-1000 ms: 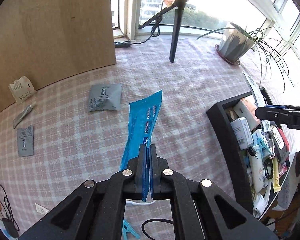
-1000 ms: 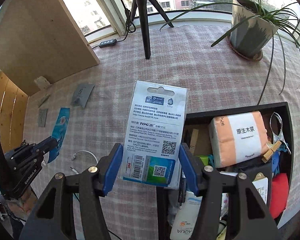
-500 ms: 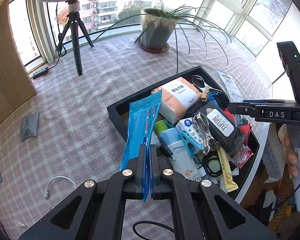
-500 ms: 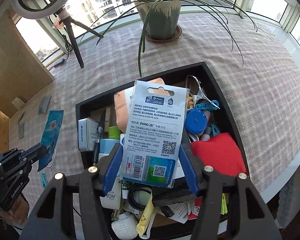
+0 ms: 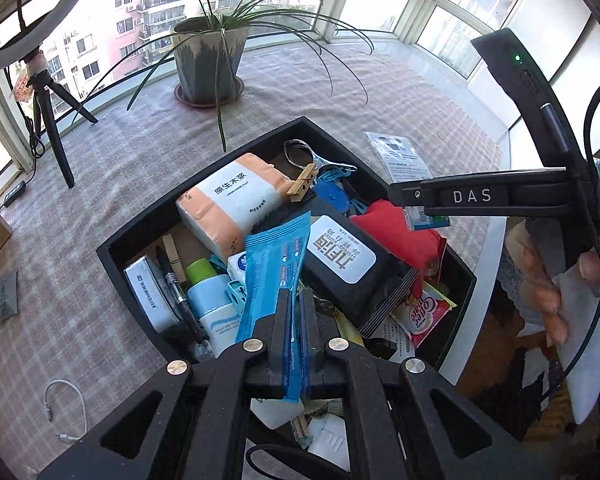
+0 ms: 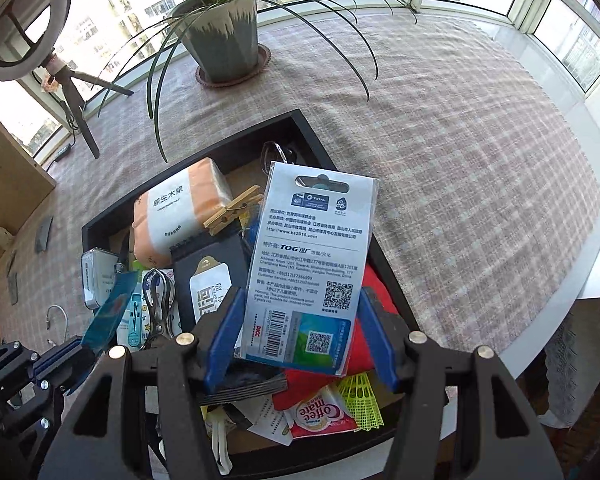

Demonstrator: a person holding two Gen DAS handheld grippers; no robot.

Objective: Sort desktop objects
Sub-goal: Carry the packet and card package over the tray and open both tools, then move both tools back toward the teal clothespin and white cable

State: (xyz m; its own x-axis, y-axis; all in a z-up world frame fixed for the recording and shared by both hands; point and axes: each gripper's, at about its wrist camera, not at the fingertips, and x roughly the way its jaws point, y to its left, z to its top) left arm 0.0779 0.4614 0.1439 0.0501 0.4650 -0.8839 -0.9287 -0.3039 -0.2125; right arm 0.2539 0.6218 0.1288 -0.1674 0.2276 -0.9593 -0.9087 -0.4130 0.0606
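Note:
My left gripper (image 5: 296,300) hangs over the packed black tray (image 5: 140,236) with a long blue packet (image 5: 276,264) standing up between its jaws. The jaws are starting to open, but the packet still sits between the pads. My right gripper (image 6: 302,292) is shut on the side edges of a white printed card pack (image 6: 312,248), held above the tray's right half (image 6: 108,216). In the right wrist view the left gripper (image 6: 60,356) and blue packet (image 6: 110,312) show at the lower left. The right gripper (image 5: 396,196) enters the left wrist view from the right.
The tray holds an orange tissue pack (image 5: 232,200), a black wipes pack (image 5: 344,256), a red pouch (image 5: 400,232), clips and bottles. A potted plant (image 5: 208,60) and a tripod (image 5: 52,128) stand behind. A white cable (image 5: 66,404) lies left; the table edge runs close on the right.
Both grippers have swung right from the open checked cloth to above the black tray, each carrying its item. The blue packet and the white card sit in the jaws as before.

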